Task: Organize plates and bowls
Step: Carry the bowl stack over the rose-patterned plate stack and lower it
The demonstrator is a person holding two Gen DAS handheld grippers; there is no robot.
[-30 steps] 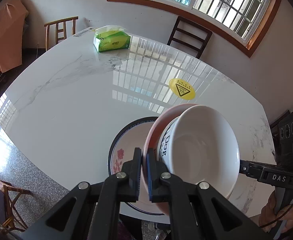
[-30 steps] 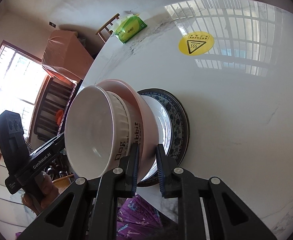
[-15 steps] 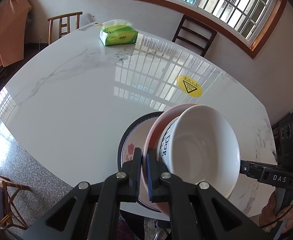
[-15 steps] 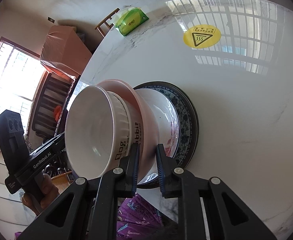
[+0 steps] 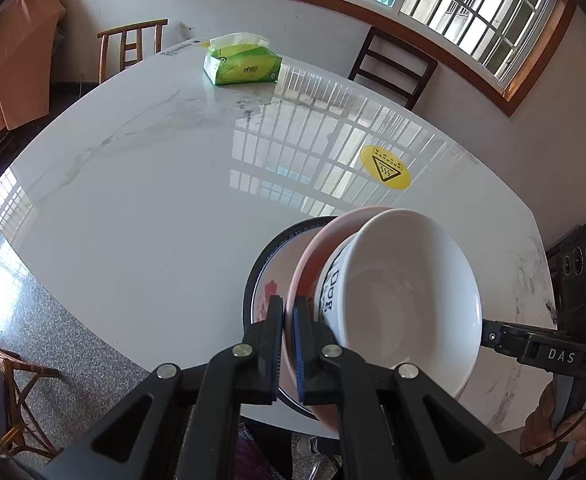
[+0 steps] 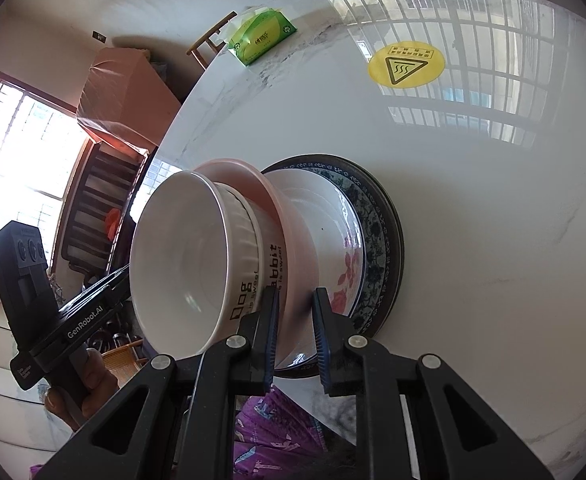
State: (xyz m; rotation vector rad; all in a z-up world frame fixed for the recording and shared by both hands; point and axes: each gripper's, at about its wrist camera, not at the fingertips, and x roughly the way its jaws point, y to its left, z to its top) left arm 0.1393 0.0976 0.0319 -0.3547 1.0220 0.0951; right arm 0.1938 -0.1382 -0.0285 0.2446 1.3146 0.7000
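1. Risk at the left side: the left gripper (image 5: pixel 288 316) pinches only the thin rim of the pink plate (image 5: pixel 307 264), and the white bowl (image 5: pixel 405 304) sits loose on that plate. If one hand drops faster than the other, the plate could tip and the bowl could slide off toward the table (image 5: pixel 153 200) edge.
2. Risk at the right side: the right gripper (image 6: pixel 296 312) straddles the same pink rim over the stacked plates (image 6: pixel 369 240). A hard landing could chip the floral plate below, or trap a finger between the plates.
3. Left fingers: they are closed tight on the pink rim, one pad (image 5: pixel 274 320) on each face, with no gap showing.
4. Right fingers: they stand narrow, one pad (image 6: pixel 271 312) by the bowl's wall and the other under the plate; whether both pads press the rim cannot be told.
5. The pink plate and bowl hang just above the stack near the table's front edge.
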